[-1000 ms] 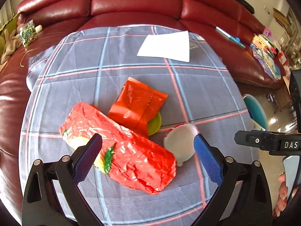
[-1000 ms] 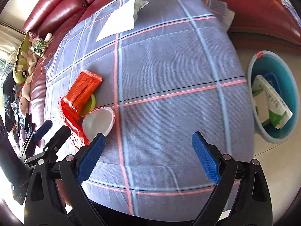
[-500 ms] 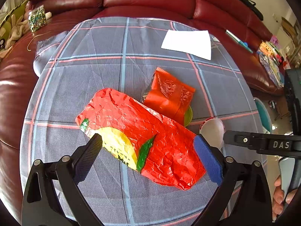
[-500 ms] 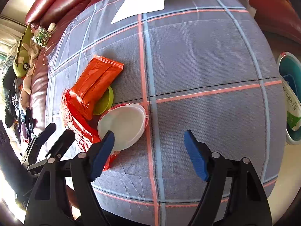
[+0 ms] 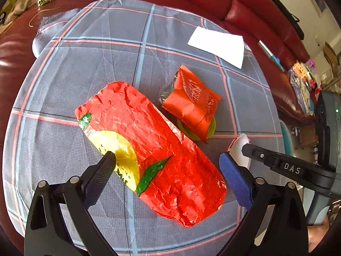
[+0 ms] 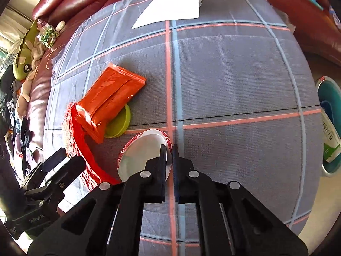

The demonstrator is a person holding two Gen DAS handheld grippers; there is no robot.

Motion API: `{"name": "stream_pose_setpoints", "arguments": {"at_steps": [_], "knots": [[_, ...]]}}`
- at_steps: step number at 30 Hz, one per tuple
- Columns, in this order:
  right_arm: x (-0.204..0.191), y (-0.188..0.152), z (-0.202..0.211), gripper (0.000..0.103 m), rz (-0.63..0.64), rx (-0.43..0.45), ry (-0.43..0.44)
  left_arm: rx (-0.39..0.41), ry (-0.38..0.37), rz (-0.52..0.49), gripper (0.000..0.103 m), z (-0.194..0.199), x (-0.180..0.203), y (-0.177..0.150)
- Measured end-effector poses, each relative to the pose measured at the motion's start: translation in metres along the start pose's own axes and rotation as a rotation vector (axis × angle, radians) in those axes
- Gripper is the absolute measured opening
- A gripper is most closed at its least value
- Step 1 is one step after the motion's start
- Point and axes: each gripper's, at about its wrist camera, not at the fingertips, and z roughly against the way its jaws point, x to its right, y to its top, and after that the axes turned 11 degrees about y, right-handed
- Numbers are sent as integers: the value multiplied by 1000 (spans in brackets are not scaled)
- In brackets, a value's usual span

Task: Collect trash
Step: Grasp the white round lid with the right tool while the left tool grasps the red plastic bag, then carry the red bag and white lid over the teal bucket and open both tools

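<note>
1. At far left, the left tongs (image 5: 168,166) hang spread wide over the large red foil snack bag (image 5: 149,149), which lies flat and crumpled on the plaid-covered counter (image 5: 85,68); one pad sits over the bag's yellow patch, the other beside its right edge, and nothing is held
2. That bag looks empty, light and crinkly; I judge it would slide on the cloth and fold when squeezed, so a pinch across a raised crease or an edge should serve better than a grab at the flat middle
3. Just right of it, an orange wrapper (image 6: 110,98) lies tilted with one end resting on a small green lid (image 6: 120,121); the wrapper is thin and slippery-looking, the lid stiff, and lifting the wrapper would free the lid
4. Next, the white plastic lid with a red rim (image 6: 140,155) lies on the counter, its left edge touching the red bag
5. The right tongs (image 6: 169,149) are pressed nearly together on the lid's right rim, pinching it edge-on; the lid is thin, stiff and light, so the rim is the sensible place to hold, though a shallow bite could let it swivel or slip out
6. Further back, a white sheet of paper (image 6: 172,6) lies flat near the counter's far edge, limp and hard to lift except by a corner
7. At far right, a teal bin (image 6: 329,128) stands on the floor beside the counter, already holding a carton, the likely place for the lid
</note>
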Motion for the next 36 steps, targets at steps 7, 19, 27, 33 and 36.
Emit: {"name": "stream_pose_setpoints", "arguments": {"at_steps": [7,19,27,33,36], "knots": [[20,-5,19,5,7,38,-24,-4,95,-16,98,-11,25,0],[39,-18,25,5,6,58,43,-4,235,-80,68,-16,18,-27],[49,-25,41,5,-3,89,62,35,178,-68,14,10,7,-30],[61,-30,62,5,-24,130,76,109,139,-101,13,42,22,-26],[67,-33,68,5,-32,141,84,146,115,-125,13,55,35,-23]]}}
